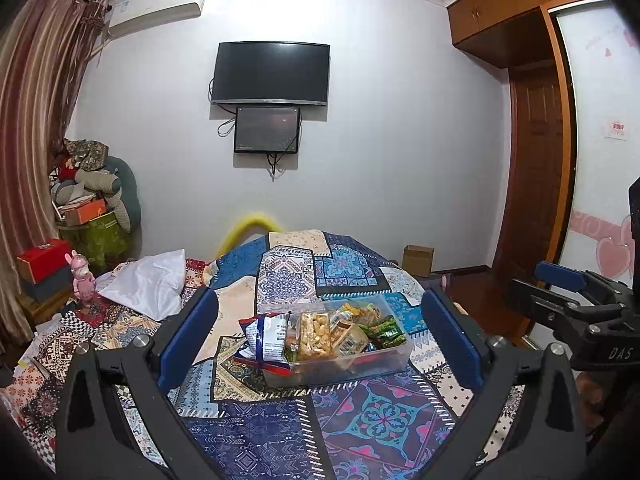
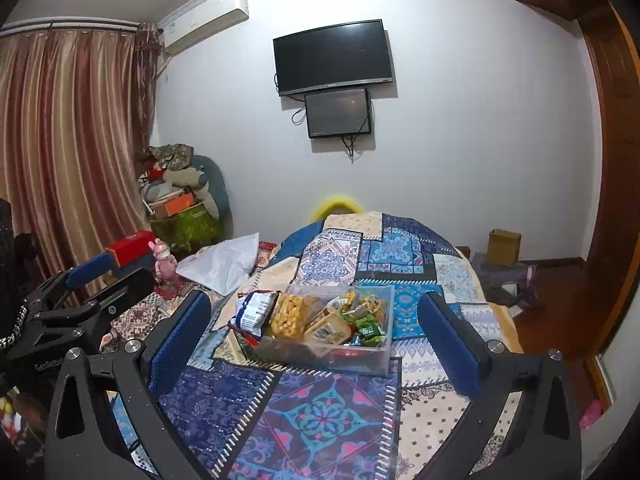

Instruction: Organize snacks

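Observation:
A clear plastic box [image 1: 360, 374] [image 2: 340, 360] stands on the patchwork tablecloth, filled with wrapped snacks. Among them are a nut brittle bar [image 1: 316, 334], yellow puffs [image 2: 290, 314] and green packets [image 1: 386, 330] [image 2: 368, 328]. A blue-and-white snack bag [image 1: 266, 340] [image 2: 254, 312] leans over the box's left rim. My left gripper [image 1: 320, 300] is open, with the box seen between and beyond its blue pads, apart from them. My right gripper [image 2: 314, 304] is open too, framing the same box without touching it. Each gripper shows at the edge of the other's view [image 1: 536, 286] [image 2: 112, 276].
The round table's cloth [image 1: 360, 420] drops off at the right toward the wooden floor. A white plastic bag [image 1: 148, 284], a pink bunny figure [image 1: 82, 276] and a red box [image 1: 44, 258] lie to the left. A cardboard box [image 1: 418, 260] sits on the floor behind.

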`<state>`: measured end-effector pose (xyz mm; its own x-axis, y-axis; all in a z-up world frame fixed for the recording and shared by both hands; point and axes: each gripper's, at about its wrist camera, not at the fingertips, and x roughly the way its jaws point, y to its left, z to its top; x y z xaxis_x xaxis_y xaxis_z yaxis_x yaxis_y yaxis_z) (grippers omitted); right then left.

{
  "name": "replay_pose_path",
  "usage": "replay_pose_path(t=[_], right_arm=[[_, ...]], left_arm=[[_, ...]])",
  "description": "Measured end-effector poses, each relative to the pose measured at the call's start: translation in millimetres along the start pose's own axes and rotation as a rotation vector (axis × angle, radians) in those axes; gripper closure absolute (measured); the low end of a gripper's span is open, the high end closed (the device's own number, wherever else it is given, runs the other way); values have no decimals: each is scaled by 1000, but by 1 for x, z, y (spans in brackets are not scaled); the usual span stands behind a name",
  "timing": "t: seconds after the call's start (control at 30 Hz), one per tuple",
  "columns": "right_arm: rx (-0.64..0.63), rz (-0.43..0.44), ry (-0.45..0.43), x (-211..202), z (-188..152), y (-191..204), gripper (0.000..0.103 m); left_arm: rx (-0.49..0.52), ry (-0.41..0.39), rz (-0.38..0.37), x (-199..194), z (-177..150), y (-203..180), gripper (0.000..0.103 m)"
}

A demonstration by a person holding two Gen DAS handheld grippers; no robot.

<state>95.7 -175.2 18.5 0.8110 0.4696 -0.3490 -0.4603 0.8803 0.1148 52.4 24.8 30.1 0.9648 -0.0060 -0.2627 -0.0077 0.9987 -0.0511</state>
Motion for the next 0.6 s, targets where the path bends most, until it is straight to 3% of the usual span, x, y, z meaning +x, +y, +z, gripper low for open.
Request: replay_pose_path(t=[0.6], right_arm=[[-2,6,-3,-1,-3,3,0]], left_arm=[[-2,13,-8,1,-4,-1,0]])
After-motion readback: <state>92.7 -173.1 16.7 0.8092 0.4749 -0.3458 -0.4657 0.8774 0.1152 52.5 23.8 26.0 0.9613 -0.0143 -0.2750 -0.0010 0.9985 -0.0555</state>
